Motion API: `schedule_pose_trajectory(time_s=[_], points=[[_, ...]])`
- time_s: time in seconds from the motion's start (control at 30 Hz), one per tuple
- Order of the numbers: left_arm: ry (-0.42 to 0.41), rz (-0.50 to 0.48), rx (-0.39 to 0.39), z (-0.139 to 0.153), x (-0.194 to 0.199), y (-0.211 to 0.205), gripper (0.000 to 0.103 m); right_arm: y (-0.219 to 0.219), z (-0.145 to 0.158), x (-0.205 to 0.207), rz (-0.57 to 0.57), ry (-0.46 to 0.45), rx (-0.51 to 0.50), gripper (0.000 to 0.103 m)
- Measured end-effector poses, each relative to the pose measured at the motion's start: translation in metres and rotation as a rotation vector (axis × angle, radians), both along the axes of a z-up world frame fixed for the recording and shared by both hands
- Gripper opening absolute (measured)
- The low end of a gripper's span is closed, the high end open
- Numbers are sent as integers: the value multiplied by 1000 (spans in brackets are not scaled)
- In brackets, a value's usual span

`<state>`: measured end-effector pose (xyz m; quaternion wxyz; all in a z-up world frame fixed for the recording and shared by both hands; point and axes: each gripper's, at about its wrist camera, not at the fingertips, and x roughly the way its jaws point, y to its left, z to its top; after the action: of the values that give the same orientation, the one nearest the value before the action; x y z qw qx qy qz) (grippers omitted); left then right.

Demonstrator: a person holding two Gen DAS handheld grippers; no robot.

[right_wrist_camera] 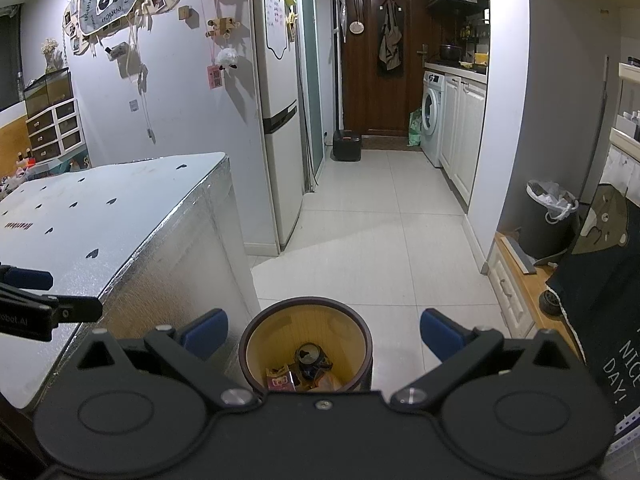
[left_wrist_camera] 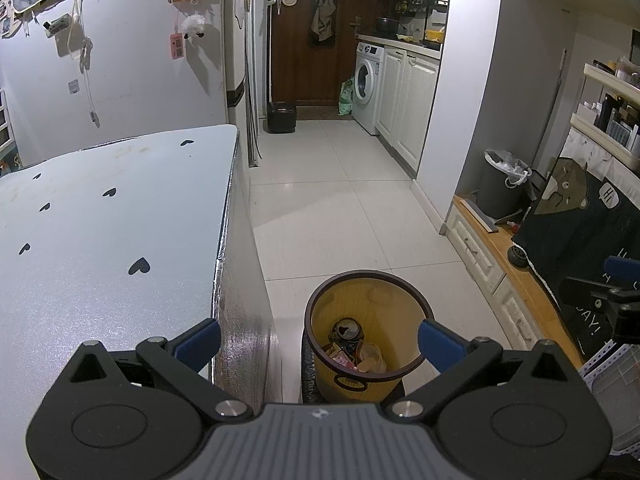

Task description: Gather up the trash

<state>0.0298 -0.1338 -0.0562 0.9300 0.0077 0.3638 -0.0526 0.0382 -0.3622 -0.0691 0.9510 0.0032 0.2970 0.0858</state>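
Left wrist view puts the yellow bin (left_wrist_camera: 366,334), holding a crushed can (left_wrist_camera: 347,331) and wrappers, just beneath your left tongs (left_wrist_camera: 319,340), spread wide and empty; your right tongs (right_wrist_camera: 323,330) gape likewise, bench (left_wrist_camera: 100,232) leftward.

Indoor artificial light, cool and moderate; corridor floor (left_wrist_camera: 340,200) beyond the table (left_wrist_camera: 112,220) brightest, with a pale slanted patch. Brown door (right_wrist_camera: 380,60) behind it dim. Wall ornaments above the table cast hard shadows down and right. Speckled sheen on table top. Strong fisheye bending, black vignette at corners. Focus sharp, no motion blur
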Motion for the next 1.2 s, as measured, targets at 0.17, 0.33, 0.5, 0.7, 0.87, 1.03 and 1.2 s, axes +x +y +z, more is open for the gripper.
schedule_pose_trajectory(time_s=[0.17, 0.33, 0.5, 0.7, 0.87, 1.03, 1.2], points=[[-1, -1, 1, 0, 0, -1, 103, -1, 0, 0, 0, 0, 0, 103], [0, -2, 1, 0, 0, 0, 103, 0, -3, 0, -2, 0, 0, 103], [0, -2, 2, 0, 0, -1, 103, -1, -3, 0, -2, 0, 0, 103], [0, -3, 1, 0, -1, -1, 103, -1, -2, 0, -2, 0, 0, 103], [0, -8, 4, 0, -1, -1, 103, -1, -2, 0, -2, 0, 0, 103], [1, -11, 6, -1, -1, -1, 103, -1, -2, 0, -1, 0, 0, 103], [2, -12, 6, -1, -1, -1, 103, -1, -2, 0, -1, 1, 0, 103]])
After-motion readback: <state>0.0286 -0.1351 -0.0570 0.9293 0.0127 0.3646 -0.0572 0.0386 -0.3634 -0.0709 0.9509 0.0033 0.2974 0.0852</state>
